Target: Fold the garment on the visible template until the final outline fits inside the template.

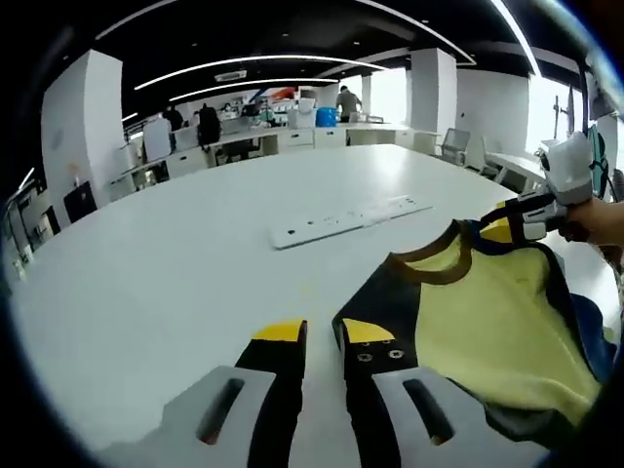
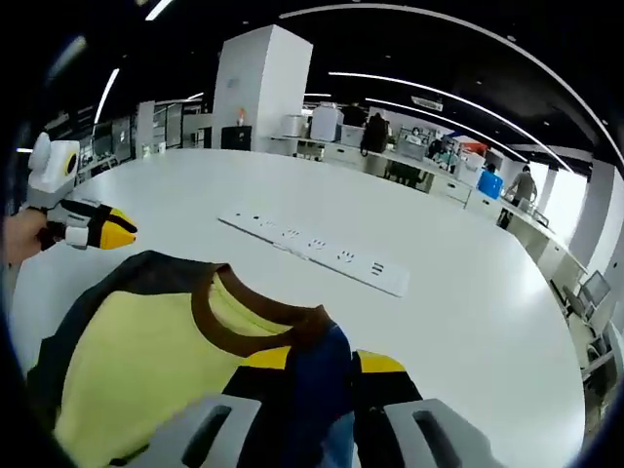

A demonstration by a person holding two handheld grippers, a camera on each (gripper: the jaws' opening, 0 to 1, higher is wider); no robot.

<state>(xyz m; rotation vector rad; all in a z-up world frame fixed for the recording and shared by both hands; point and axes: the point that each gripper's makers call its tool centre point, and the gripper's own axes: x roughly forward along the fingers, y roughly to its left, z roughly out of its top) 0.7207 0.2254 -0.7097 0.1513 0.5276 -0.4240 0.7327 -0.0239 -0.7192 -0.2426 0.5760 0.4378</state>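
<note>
Right gripper view: right tongs [image 2: 312, 363] clamp the shirt [image 2: 146, 351] shoulder for folding; left tongs [image 1: 322, 336] sit apart over the tabletop [image 1: 175, 253].

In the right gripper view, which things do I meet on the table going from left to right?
Other gripper with yellow tips → yellow T-shirt with brown collar → long white power strip.

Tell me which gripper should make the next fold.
Right, probably: the blue sleeve of the shirt sits between the jaws of the right gripper, while the left gripper is over bare table beside the fabric.
</note>
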